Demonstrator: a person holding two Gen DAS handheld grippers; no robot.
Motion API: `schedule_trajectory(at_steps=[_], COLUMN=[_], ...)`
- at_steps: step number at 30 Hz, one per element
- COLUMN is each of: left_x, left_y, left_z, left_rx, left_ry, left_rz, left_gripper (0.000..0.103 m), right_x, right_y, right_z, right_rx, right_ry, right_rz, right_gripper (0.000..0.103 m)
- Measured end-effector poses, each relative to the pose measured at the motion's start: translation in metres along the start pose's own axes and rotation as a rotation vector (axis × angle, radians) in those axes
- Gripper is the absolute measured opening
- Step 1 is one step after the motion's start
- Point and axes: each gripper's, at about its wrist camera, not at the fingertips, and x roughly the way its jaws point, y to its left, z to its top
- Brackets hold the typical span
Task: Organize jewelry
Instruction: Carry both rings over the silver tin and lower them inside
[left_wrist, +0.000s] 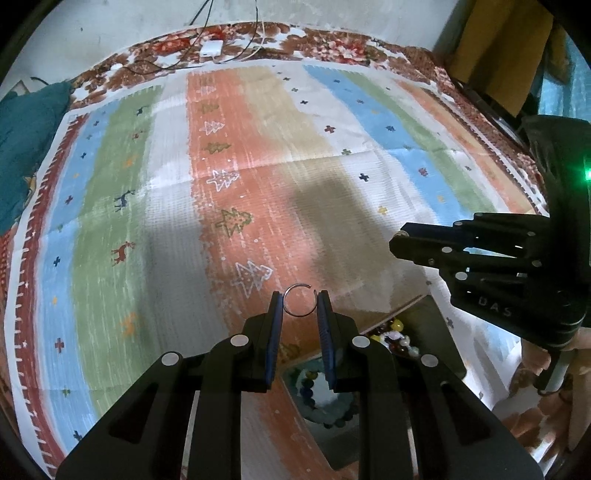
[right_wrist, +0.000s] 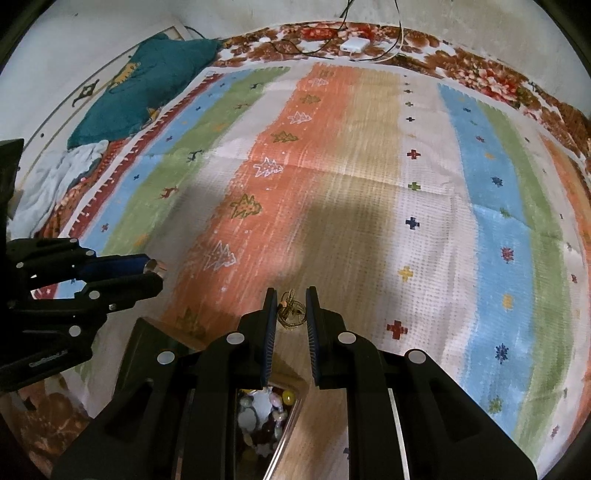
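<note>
My left gripper (left_wrist: 300, 301) is shut on a thin silver open bangle (left_wrist: 299, 300), held by its sides above the striped mat; it also shows in the right wrist view (right_wrist: 157, 266). Below it stands a wooden jewelry box (left_wrist: 395, 314) with bead bracelets (left_wrist: 393, 338) inside. My right gripper (right_wrist: 291, 308) has a thin gold chain (right_wrist: 291, 310) between its pads, and I cannot tell whether they pinch it. The right gripper also shows in the left wrist view (left_wrist: 397, 245). The box interior shows under it (right_wrist: 264, 413).
A striped Christmas-pattern mat (right_wrist: 369, 166) covers the floor. A teal cushion (right_wrist: 147, 81) and pale cloth (right_wrist: 55, 184) lie at the left. A white charger (right_wrist: 354, 45) with cables lies at the far edge.
</note>
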Motion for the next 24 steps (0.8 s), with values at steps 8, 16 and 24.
schedule_trajectory(at_steps=[8, 16, 24], left_x=[-0.012, -0.028, -0.04], left_y=[-0.007, -0.014, -0.022], left_z=[-0.009, -0.018, -0.031], left_rx=[0.002, 0.009, 0.016], left_ry=[-0.019, -0.045, -0.062], left_rz=[-0.014, -0.031, -0.046], left_gripper=[0.019, 0.019, 0.019], right_x=[-0.014, -0.027, -0.042], right_y=[0.009, 0.017, 0.024], right_z=[-0.01, -0.021, -0.031], right_rx=[-0.012, -0.029, -0.039], right_ry=[-0.021, -0.04, -0.07], right_rz=[0.017, 0.033, 0.056], right_gripper=[0.016, 0.016, 0.016])
